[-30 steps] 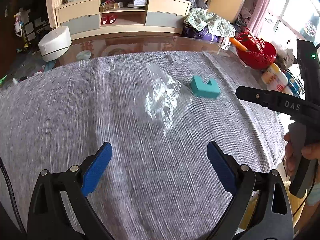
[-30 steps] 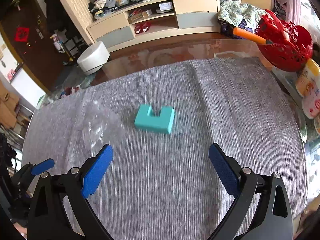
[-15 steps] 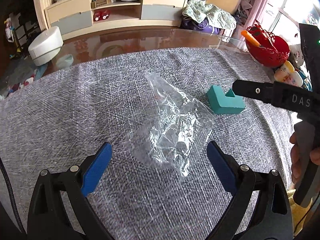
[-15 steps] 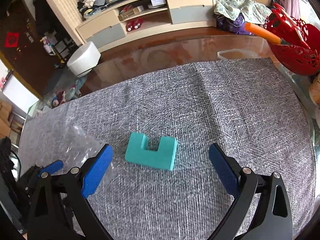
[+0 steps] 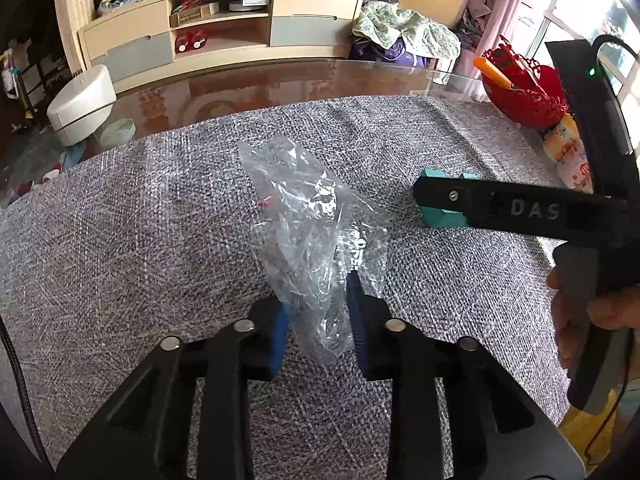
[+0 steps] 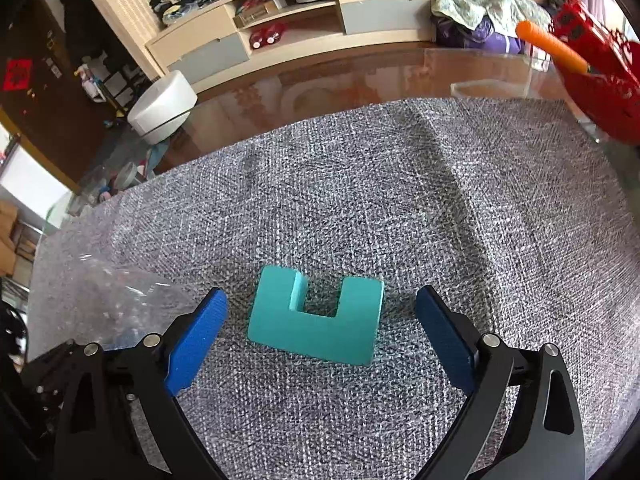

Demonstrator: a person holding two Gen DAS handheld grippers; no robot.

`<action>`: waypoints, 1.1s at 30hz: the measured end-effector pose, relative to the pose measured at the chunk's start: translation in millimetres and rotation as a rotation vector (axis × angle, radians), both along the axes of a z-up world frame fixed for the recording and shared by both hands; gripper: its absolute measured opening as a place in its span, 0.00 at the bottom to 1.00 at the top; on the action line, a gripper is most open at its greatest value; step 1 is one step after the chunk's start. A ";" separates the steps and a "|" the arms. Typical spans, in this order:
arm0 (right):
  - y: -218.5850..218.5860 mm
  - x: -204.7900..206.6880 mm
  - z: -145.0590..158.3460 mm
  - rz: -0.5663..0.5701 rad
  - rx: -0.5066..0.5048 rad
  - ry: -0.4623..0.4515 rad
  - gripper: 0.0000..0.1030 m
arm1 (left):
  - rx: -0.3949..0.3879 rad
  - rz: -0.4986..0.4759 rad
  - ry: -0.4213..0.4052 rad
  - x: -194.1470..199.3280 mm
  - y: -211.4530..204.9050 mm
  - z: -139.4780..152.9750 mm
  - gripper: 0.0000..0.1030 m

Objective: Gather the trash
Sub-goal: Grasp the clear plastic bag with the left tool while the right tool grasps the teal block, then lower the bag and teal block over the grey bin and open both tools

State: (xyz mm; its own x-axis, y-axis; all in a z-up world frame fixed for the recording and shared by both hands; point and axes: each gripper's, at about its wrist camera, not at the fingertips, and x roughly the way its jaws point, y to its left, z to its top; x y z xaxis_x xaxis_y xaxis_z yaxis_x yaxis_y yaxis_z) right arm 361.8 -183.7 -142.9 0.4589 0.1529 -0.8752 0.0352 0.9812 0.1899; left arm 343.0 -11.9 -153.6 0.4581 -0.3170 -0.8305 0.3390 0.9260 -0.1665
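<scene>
Grey cloth (image 6: 400,200) bare beyond teal block (image 6: 316,316) between parted right tongs (image 6: 320,320)

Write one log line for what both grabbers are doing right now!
left gripper: just closed on clear plastic bag | right gripper: open around teal U-shaped block | grey cloth

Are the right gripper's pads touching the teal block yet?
Apart. The right wrist view shows grey cloth between each pad of the right gripper and the teal block.
</scene>
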 end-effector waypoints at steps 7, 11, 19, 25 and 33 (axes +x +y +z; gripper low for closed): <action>16.9 -4.3 -2.0 0.016 -0.169 -0.062 0.74 | 0.015 0.032 0.010 -9.3 12.7 4.2 0.20; 9.9 -8.2 -0.5 0.011 -0.151 -0.071 0.65 | 0.028 0.048 0.016 -19.0 19.0 7.8 0.20; 3.7 -50.8 27.3 0.046 -0.086 -0.057 0.64 | 0.043 0.048 -0.005 -64.7 17.5 28.8 0.20; 0.2 -112.2 63.3 0.075 -0.072 -0.092 0.64 | 0.037 0.064 -0.025 -114.2 9.6 48.4 0.20; -9.7 -203.4 82.8 0.097 -0.026 -0.126 0.64 | 0.013 0.049 -0.039 -197.1 1.6 59.1 0.20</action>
State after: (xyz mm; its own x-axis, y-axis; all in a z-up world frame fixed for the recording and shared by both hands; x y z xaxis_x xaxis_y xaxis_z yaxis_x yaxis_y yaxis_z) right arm 158.5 -193.4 -60.1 0.5498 0.1797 -0.8157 -0.0828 0.9835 0.1608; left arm 145.9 -10.3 -94.5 0.5047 -0.2828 -0.8157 0.2990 0.9436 -0.1421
